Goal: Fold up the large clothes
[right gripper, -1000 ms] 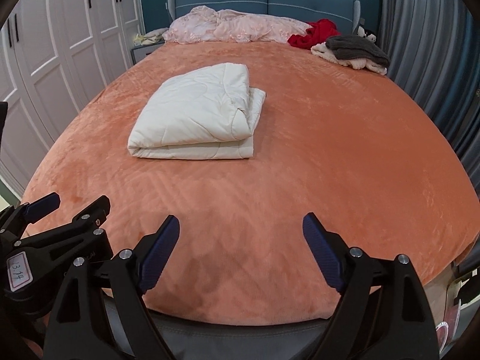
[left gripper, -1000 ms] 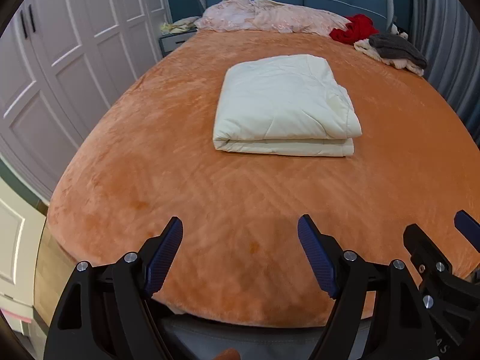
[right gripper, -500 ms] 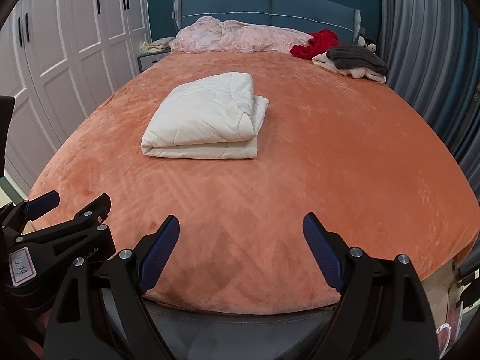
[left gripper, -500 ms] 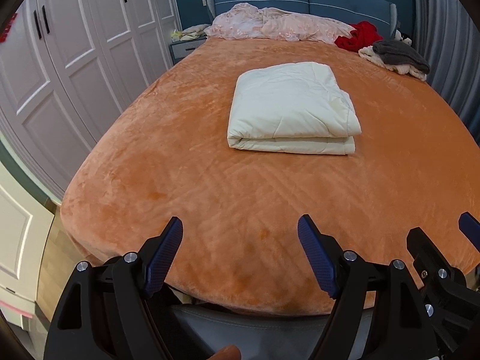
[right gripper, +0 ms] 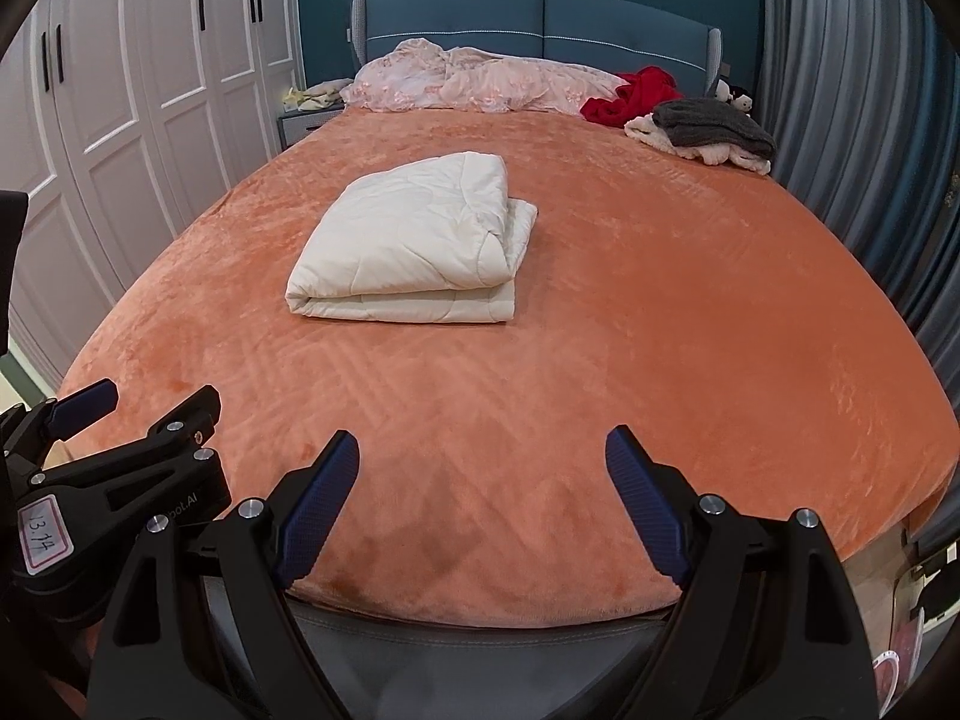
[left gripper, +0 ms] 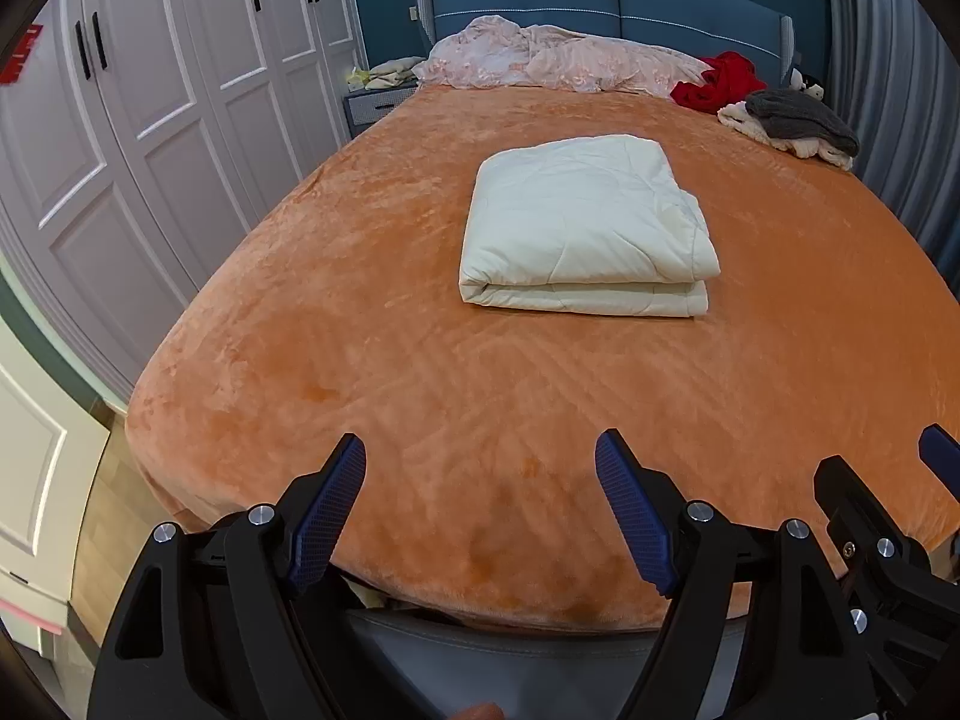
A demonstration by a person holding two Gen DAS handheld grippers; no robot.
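- Cream quilted comforter (left gripper: 585, 228), already folded into a thick rectangle, lies mid-bed on the orange bedspread (left gripper: 420, 372), far from my grippers.
- I judge it soft, bulky, light; best pinched at the near stacked edge.
- Left gripper (left gripper: 480, 495) and right gripper (right gripper: 483, 489) have jaws apart, empty.

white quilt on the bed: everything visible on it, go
The white quilt is cream, padded fabric with faint stitched quilting lines. It is folded into a thick, roughly rectangular bundle, with stacked layers showing along the near edge and a rounded fold at its left corner. In the right wrist view a lower layer sticks out past the top one on the right side. It lies flat near the middle of the orange bedspread, touching nothing else. Both grippers' jaws are open and well short of it.
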